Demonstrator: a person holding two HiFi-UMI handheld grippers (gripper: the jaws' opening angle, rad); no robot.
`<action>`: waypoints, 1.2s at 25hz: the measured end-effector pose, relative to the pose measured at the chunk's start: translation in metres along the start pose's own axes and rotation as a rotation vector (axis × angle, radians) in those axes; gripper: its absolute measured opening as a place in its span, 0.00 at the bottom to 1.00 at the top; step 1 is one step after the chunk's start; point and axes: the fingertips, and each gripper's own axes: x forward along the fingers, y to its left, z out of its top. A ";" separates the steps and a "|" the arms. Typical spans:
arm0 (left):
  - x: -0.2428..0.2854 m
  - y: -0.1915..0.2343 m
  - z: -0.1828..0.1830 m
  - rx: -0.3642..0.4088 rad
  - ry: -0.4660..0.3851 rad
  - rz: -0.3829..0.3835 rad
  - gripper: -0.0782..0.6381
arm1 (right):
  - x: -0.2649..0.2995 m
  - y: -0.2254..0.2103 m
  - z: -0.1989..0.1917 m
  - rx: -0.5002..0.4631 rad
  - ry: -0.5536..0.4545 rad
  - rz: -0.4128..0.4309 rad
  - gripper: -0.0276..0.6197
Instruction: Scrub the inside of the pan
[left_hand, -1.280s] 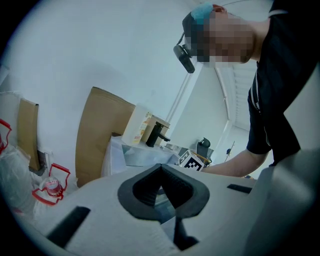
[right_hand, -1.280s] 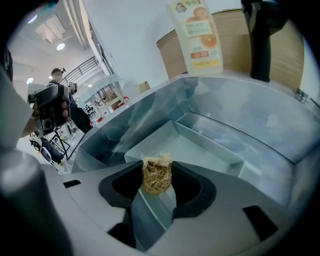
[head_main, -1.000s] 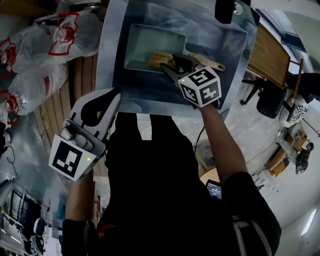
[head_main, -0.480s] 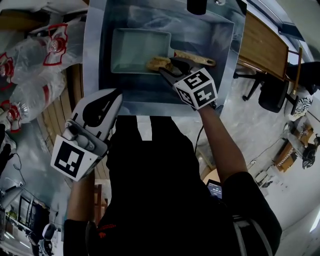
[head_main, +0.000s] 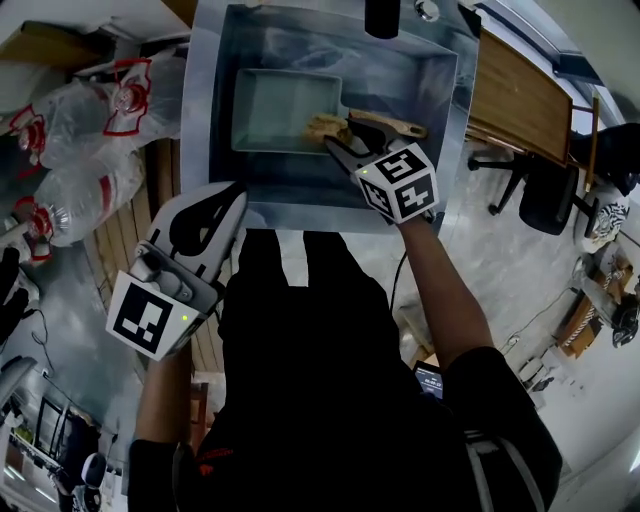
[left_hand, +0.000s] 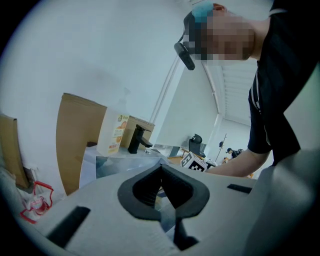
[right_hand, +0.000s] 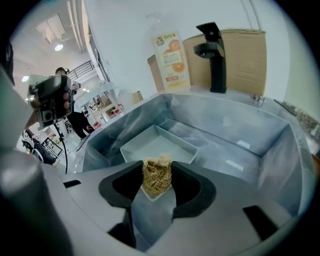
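A pale rectangular pan (head_main: 285, 108) with a wooden handle (head_main: 392, 122) lies in the steel sink (head_main: 455, 110). My right gripper (head_main: 340, 135) is shut on a tan loofah scrubber (head_main: 322, 126), held at the pan's near right corner. In the right gripper view the scrubber (right_hand: 157, 179) sits pinched between the jaws, just above the pan (right_hand: 150, 144). My left gripper (head_main: 232, 192) hangs outside the sink's near left corner, away from the pan. Its jaws meet at the tips with nothing between them, as the left gripper view (left_hand: 161, 172) shows.
A black faucet (right_hand: 212, 55) and an orange-labelled soap bottle (right_hand: 172, 59) stand at the sink's far rim, with brown cardboard (right_hand: 245, 55) behind. Plastic bags with red print (head_main: 90, 130) lie to the left. A wooden table (head_main: 520, 95) and an office chair (head_main: 545, 195) are at the right.
The head view has shifted, so the sink sits more to the left and higher. The right gripper keeps the scrubber by the pan's right end. The left gripper has barely moved.
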 end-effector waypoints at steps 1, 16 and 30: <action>-0.003 -0.002 0.005 0.011 -0.005 0.001 0.13 | -0.006 0.002 0.006 0.000 -0.019 -0.004 0.32; -0.039 -0.037 0.088 0.174 -0.119 -0.014 0.13 | -0.127 0.042 0.089 0.007 -0.315 -0.038 0.32; -0.060 -0.071 0.140 0.267 -0.225 -0.074 0.13 | -0.215 0.089 0.135 -0.027 -0.523 -0.069 0.32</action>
